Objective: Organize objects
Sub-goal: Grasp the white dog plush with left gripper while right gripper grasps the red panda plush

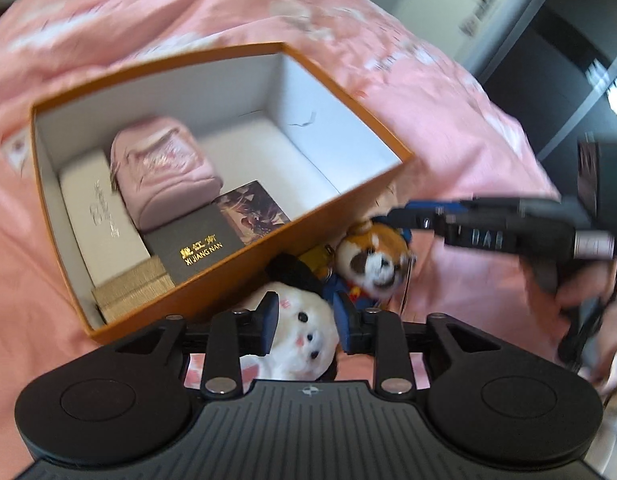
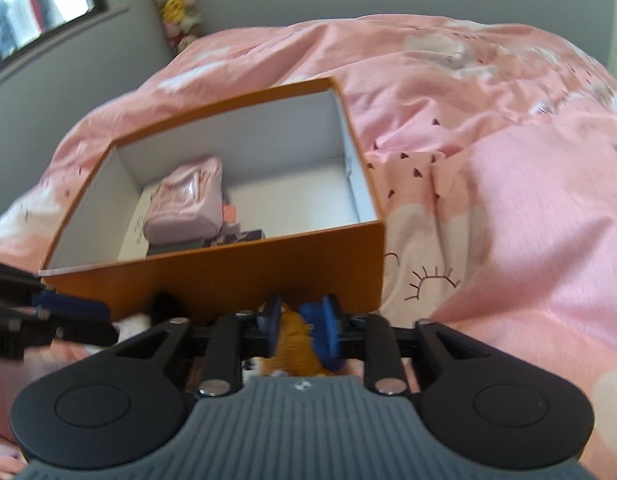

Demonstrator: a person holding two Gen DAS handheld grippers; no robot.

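1. Orange cardboard box sits open on a pink bedspread. Inside it lie a pink pouch, a white case, a black box with gold lettering, a gold box and a picture card.
2. I hold a white plush between the fingers of my left gripper, just outside the box's near wall. The jaws stand narrow around its head; I cannot tell how firmly the pads press.
3. My right gripper straddles a fox plush in a blue outfit, jaws narrow, beside the same wall.
4. To do this well, I judge each toy needs a firm squeeze first, then a lift clear over the rim.
5. I would lower both into the bare right half of the box, one at a time.
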